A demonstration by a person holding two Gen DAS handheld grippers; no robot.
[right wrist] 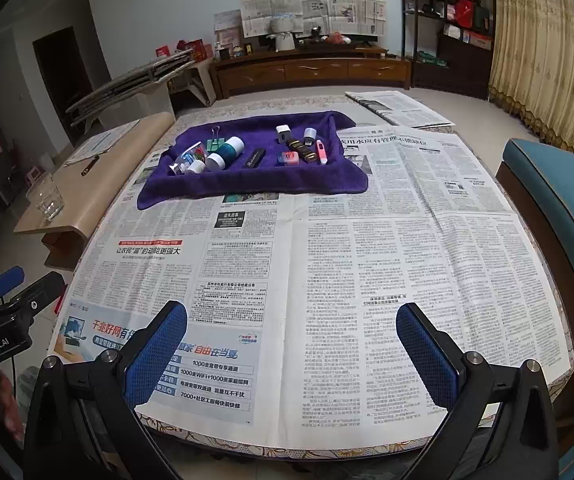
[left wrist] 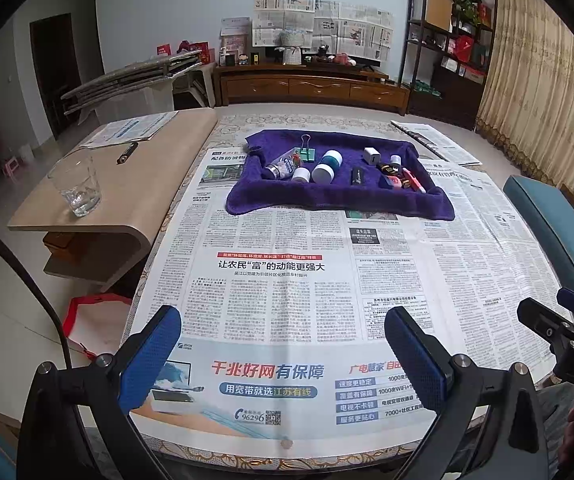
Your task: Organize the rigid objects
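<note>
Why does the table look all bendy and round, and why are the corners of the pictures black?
Both wrist views use fisheye lenses. In the left wrist view the newspaper-covered table bulges and its edges curve, and the corners go black where the lens circle ends. In the right wrist view the same happens. The purple towel near the middle looks sharper and less bent, and the light is soft, without harsh glare.

Wide open newspaper [left wrist: 279,280] stretches flat between both spread-jawed grippers and the purple towel [left wrist: 339,196], nothing standing on it. On the towel, small items crowd close together, with a bare strip along its near edge. A drinking glass [left wrist: 75,184] stands off left; a blue chair [right wrist: 559,200] hems the right side.
</note>
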